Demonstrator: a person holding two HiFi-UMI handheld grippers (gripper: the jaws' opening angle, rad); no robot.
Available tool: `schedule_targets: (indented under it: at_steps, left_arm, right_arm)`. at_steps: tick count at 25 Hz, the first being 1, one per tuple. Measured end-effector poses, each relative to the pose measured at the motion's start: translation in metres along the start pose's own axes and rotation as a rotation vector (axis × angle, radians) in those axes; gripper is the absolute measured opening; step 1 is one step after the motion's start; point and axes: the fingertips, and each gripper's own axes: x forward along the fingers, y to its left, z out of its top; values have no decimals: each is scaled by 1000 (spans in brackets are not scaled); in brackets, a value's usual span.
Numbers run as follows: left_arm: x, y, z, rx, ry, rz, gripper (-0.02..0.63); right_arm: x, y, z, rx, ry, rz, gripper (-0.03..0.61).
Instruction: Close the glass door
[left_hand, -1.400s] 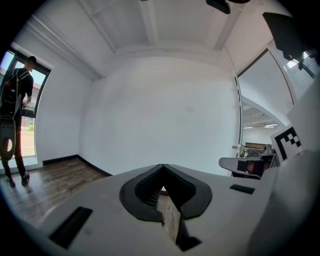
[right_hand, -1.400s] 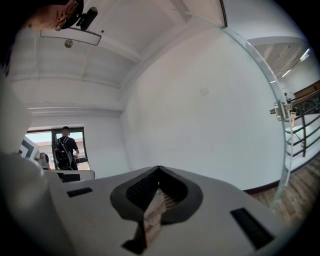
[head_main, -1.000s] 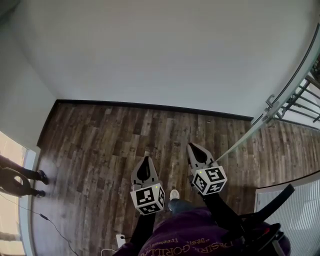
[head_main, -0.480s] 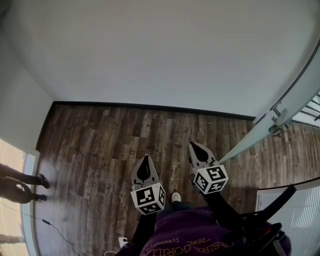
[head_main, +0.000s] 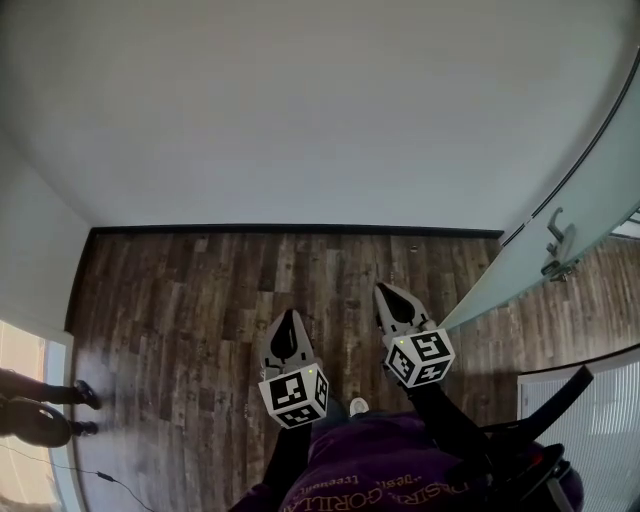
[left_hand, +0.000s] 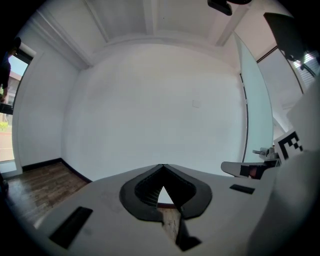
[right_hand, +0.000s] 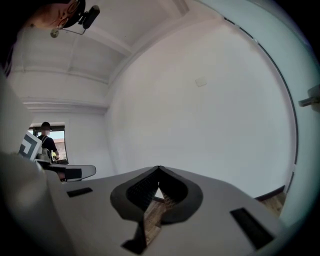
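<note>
Seeing glass door (head_main: 590, 190) at far right of head view, standing at an angle to white wall (head_main: 300, 120), not yet shut. Looking frosted and pale green, with a thin dark curved edge. Carrying a metal handle (head_main: 556, 245) partway up the pane. Showing again in left gripper view as a tall pale panel (left_hand: 255, 110) at right, handle (left_hand: 264, 151) sticking out low down. Filling the right rim of right gripper view (right_hand: 306, 150), handle (right_hand: 311, 101) just poking in at the edge.

Holding right gripper (head_main: 385, 292) near the door's lower edge, off to its left, not touching it. Keeping fingers (right_hand: 159, 168) pressed together tip to tip, only floor and wall showing through the gap behind them. Pointing at the wall, door off to the side.

Holding left gripper (head_main: 288, 318) just beside the right one, further from the door. Fingers (left_hand: 163, 166) likewise fully together, gripping nothing. Aiming at the same wall.

Hovering both above dark wood floor (head_main: 200, 300), black baseboard (head_main: 300, 229) running along the wall foot. Catching a person's legs (head_main: 40, 410) at far left by a bright opening, well apart from the door. Wearing purple top (head_main: 390, 470) at bottom of frame.
</note>
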Motion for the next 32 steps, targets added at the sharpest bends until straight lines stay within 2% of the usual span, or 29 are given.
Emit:
schedule_targets:
  at_steps: [11, 21, 32]
  left_arm:
    - [99, 33, 38, 42, 1, -138, 0]
    - [158, 63, 47, 48, 32, -240, 0]
    - [212, 26, 36, 42, 70, -345, 0]
  right_arm:
    - [85, -12, 32, 14, -49, -115, -3]
    - [129, -17, 37, 29, -56, -240, -3]
    - [133, -74, 41, 41, -58, -366, -3]
